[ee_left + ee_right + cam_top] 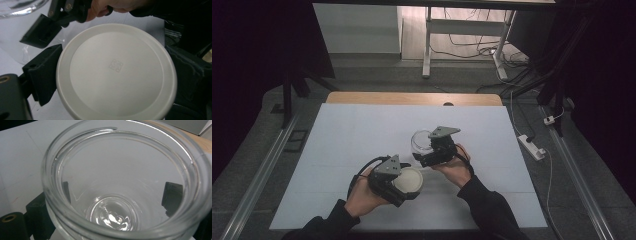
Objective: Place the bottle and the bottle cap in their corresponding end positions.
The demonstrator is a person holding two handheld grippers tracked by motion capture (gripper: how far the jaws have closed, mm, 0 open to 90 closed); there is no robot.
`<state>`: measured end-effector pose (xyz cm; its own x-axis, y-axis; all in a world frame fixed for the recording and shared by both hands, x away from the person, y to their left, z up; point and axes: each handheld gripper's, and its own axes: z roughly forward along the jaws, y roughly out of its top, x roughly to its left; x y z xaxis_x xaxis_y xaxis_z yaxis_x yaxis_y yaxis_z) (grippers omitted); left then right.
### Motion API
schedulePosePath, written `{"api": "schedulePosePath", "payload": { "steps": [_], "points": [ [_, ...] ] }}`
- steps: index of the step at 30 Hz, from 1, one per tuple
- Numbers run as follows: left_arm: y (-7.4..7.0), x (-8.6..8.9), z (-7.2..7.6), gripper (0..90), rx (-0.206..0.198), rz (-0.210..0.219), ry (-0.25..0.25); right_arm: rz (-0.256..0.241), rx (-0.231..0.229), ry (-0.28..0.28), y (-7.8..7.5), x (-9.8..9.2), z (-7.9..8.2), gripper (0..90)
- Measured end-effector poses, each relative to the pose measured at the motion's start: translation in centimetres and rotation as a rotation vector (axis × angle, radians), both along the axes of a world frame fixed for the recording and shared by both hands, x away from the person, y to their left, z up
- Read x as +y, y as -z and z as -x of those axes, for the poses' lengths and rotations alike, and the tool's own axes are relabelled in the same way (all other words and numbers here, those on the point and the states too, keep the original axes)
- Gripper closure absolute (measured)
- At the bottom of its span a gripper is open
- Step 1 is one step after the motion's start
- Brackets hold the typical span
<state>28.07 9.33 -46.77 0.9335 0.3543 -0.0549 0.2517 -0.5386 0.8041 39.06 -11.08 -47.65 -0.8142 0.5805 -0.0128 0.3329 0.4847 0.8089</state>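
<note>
Nearest the person, the left gripper has its jaws clamped on the rim of a white lid, held flat-face up between its fingers, ready, I judge, for capping. Just beyond, the right gripper squeezes an open glass jar by its sides, mouth clear. Nothing lies between them on the white table; wooden edge and cables sit far beyond.

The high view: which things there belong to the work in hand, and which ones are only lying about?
In the work:
- white lid, held in the left gripper
- glass jar, open, held in the right gripper

Only lying about:
- power strip on the floor beside the table
- white desk frame beyond the table
- loose cables under that frame
</note>
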Motion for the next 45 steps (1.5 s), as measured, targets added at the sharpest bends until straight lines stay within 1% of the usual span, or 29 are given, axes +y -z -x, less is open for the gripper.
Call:
{"api": "schedulePosePath", "payload": {
  "steps": [5, 9, 10, 12, 13, 19, 24, 31, 35, 39, 45],
  "points": [
    [0.7, -0.3, -0.3, 7.8, 0.005, -0.004, -0.01, 0.004, -0.003, 0.014, 0.1, 0.0, -0.7, 6.3],
    [1.1, -0.5, -0.6, 7.8, 0.008, 0.002, -0.02, 0.005, -0.005, 0.02, 0.3, 0.1, -1.4, 6.4],
    [1.2, -0.6, -0.7, 7.8, 0.003, -0.005, -0.017, 0.004, -0.003, 0.022, 0.3, 0.2, -1.5, 6.3],
    [1.5, -0.8, -0.8, 7.9, 0.006, -0.011, -0.016, 0.008, -0.002, 0.023, 0.4, 0.4, -1.8, 6.3],
    [1.7, -0.9, -0.9, 7.8, 0.008, -0.004, -0.02, 0.01, -0.005, 0.025, 0.5, 0.4, -2.0, 6.4],
    [2.5, -1.6, -1.2, 7.8, -0.007, -0.015, -0.016, 0.014, -0.005, 0.032, 0.6, 0.8, -2.9, 6.3],
    [3.4, -2.2, -1.7, 7.8, -0.008, -0.037, -0.013, 0.018, -0.003, 0.039, 0.9, 1.1, -3.6, 6.4],
    [4.2, -2.5, -2.5, 7.8, 0.0, -0.031, -0.032, 0.015, 0.005, 0.05, 1.2, 1.4, -4.7, 6.4],
    [4.7, -2.7, -2.8, 7.8, -0.006, -0.049, -0.037, 0.014, 0.004, 0.053, 1.3, 1.7, -5.2, 6.4],
    [5.2, -3.0, -3.2, 7.8, 0.003, -0.056, -0.048, 0.016, 0.004, 0.053, 1.4, 2.1, -5.6, 6.3],
    [5.8, -3.3, -3.8, 7.8, 0.022, -0.086, -0.062, 0.026, 0.005, 0.054, 1.8, 2.7, -6.2, 6.3]
  ]
}}
